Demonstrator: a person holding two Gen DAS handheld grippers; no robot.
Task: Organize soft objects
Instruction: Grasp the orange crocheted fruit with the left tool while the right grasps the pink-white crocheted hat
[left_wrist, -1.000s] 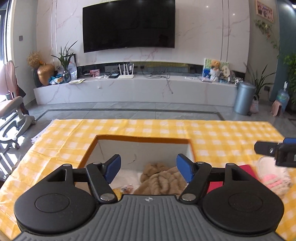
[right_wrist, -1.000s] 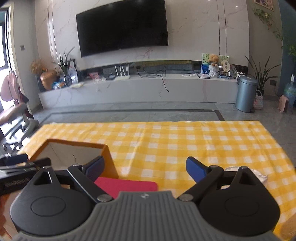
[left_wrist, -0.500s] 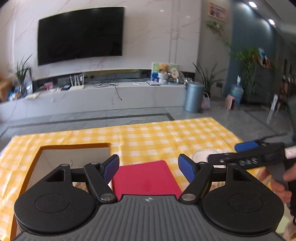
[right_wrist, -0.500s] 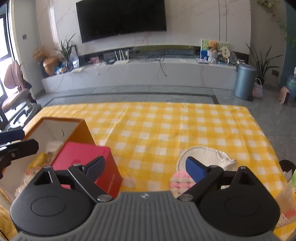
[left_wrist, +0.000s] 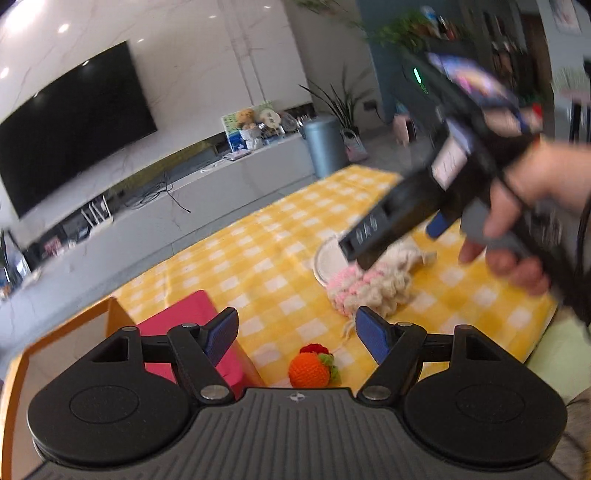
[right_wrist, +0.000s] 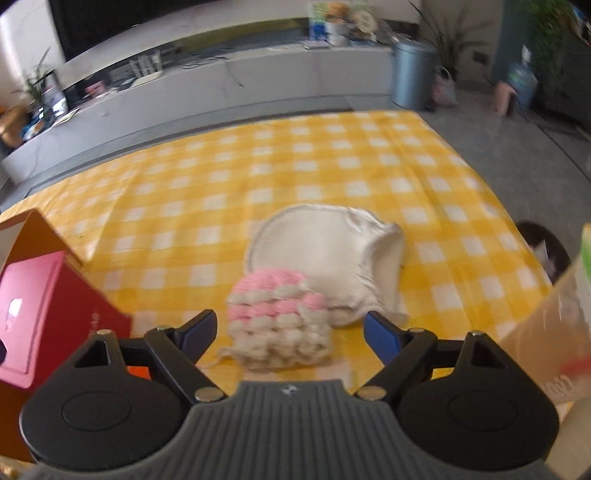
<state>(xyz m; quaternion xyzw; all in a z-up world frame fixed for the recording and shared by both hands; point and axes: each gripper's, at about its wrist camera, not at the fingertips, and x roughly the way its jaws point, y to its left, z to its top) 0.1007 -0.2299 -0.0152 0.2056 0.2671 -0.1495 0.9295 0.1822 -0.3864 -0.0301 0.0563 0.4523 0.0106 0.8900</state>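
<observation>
**Right hand-held gripper lines up on knitted piece**

Directly ahead of the right hand-held gripper, fingers spread wide and holding nothing: a pink-and-cream knitted piece, lying on the yellow checked table, just past the fingertips and roughly centred in the gap. Slightly longer front-to-back than wide, so apparently aligned with the reach. Touching its far right edge, partly overlapped by it: a white satin cloth, flattened and round. Nearest to the left hand-held gripper, also spread and empty: a small orange crocheted fruit, just below and between the fingertips. Off to the left, a red box against an orange-rimmed bin. Clearly closer to the knitted piece: the right hand.

Hard to read: heavy motion blur in both views. In the left view, knitted piece partly covered by the right tool's body. Bin's contents cut off. At the right edge of the right view, a blurred pale object, unidentifiable.
</observation>
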